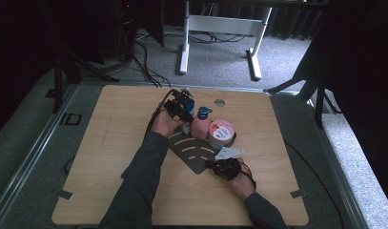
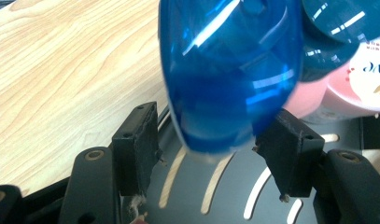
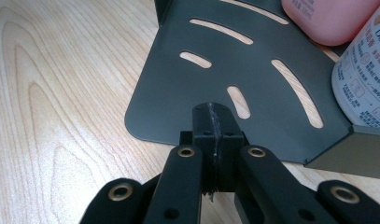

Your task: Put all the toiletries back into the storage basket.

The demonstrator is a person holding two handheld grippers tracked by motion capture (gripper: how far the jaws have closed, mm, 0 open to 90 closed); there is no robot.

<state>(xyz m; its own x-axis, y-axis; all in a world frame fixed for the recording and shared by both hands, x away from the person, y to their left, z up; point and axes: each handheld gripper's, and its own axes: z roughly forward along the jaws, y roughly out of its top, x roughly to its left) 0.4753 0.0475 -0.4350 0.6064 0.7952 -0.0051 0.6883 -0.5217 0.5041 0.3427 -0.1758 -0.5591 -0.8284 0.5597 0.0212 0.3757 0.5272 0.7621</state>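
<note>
A translucent blue bottle (image 2: 229, 70) stands between the jaws of my left gripper (image 2: 215, 121). The jaws are spread wide: the right pad (image 2: 290, 140) is at the bottle's side, and a small gap shows at the left pad (image 2: 138, 140). In the high view this left gripper (image 1: 179, 107) is at the far end of a black slotted metal plate (image 1: 194, 152). My right gripper (image 3: 213, 112) is shut with nothing in it, its tips over the near edge of the plate (image 3: 234, 60). From above, the right gripper (image 1: 222, 166) is at the plate's front corner.
A pink bottle (image 1: 199, 128) with a dark blue cap (image 1: 204, 113) and a white Dove container with a pink lid (image 1: 221, 132) stand on the plate's far right. The wooden table (image 1: 110, 143) spreads wide to the left and front. A small hole (image 1: 219, 102) is near its back edge.
</note>
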